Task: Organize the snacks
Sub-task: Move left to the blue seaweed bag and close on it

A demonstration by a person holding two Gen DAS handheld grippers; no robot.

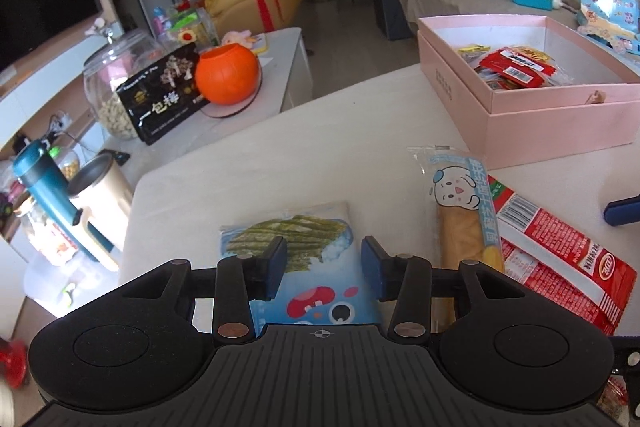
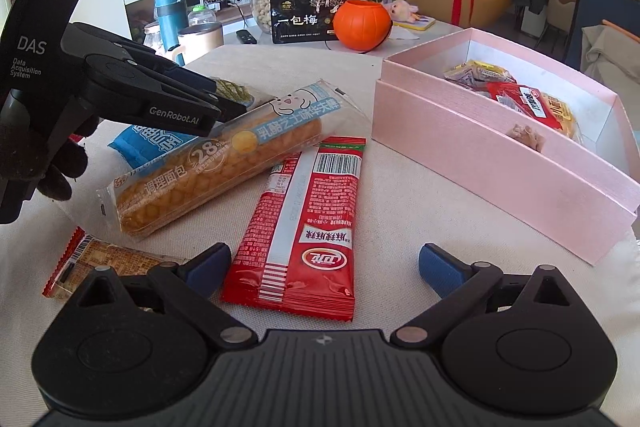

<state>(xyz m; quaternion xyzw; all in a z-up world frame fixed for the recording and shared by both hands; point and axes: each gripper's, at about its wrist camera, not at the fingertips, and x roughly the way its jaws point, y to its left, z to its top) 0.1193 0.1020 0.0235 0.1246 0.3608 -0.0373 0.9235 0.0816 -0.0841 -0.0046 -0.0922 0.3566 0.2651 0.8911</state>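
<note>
Four loose packets lie on the cloth-covered table (image 2: 400,163), outside the pink box (image 1: 560,107). Nearest, the left gripper (image 1: 324,261) hangs with fingers spread over the blue seaweed-snack packet (image 1: 304,247), gripping nothing. The right gripper (image 2: 322,267), likewise released, straddles the red packet (image 2: 308,223); a small orange packet (image 2: 100,263) sits at its eight o'clock. The bread roll (image 2: 216,163) lies between. The box, partly filled, waits at two o'clock. Picking up seems in hand; next, each must descend and clench.
</note>
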